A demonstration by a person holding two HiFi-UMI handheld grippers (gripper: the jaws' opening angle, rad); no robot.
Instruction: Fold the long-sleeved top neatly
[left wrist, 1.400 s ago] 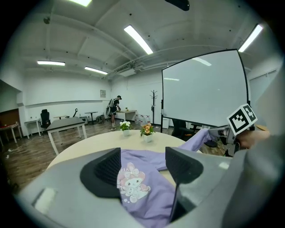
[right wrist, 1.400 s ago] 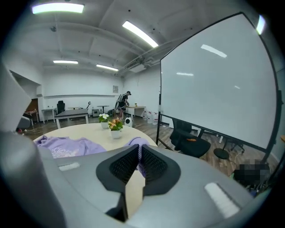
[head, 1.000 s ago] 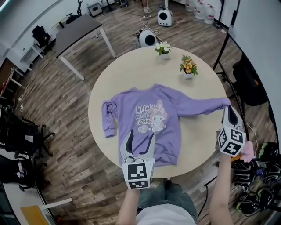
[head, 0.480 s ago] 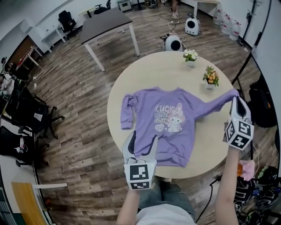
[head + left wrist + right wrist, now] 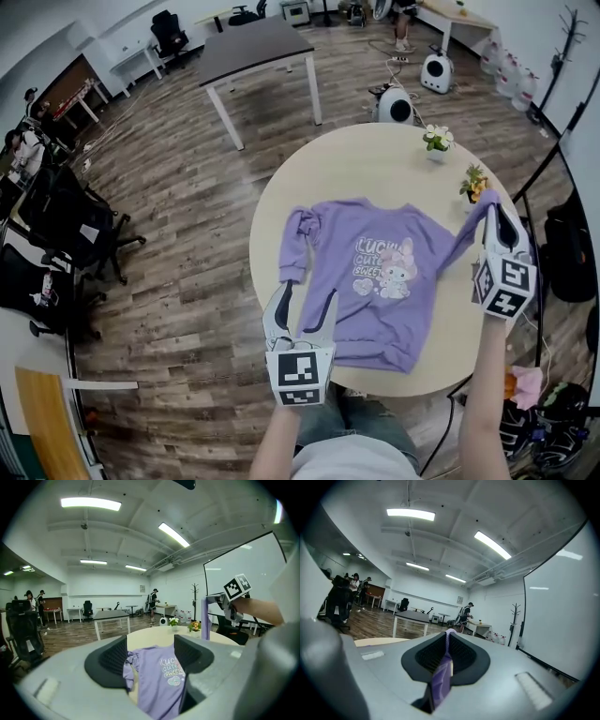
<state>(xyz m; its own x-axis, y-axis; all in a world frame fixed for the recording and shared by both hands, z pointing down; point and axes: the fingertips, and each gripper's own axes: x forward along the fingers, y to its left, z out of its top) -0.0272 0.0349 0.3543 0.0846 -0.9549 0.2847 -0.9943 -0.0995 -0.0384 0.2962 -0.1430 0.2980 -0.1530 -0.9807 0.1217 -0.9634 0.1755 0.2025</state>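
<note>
The dark, ribbed fingers [image 5: 426,657] of the right gripper [image 5: 446,653] are pressed together on a thin fold of purple knit. This is the cuff end of the right sleeve [image 5: 442,679], which runs as a narrow strip through the gap and hangs out below. In the head view the right gripper [image 5: 495,214] stands above the right edge of the bench. The right sleeve [image 5: 466,234] climbs taut from the shoulder up to it, lifted off the surface.

The fingers [image 5: 108,660] of the left gripper [image 5: 151,658] are spread wide and have the same ridged pads. The lower left part of the garment shows in the gap between them; whether they touch it I cannot tell. In the head view the left gripper [image 5: 300,314] sits at the near edge of the bench, over the left end of the hem.

The top [image 5: 375,281] is a soft purple sweatshirt lying flat and front up in the middle of the bench. It has pale lettering and a cartoon figure on the chest, and its banded hem faces the near edge. The left sleeve [image 5: 293,246] is crumpled and bent down along the body, toward the left edge.

The bench [image 5: 356,164] is round, smooth and cream-coloured. A pot of white flowers [image 5: 436,141] and a pot of orange flowers [image 5: 473,180] stand by its far right edge, the orange one just beside the raised sleeve.
</note>
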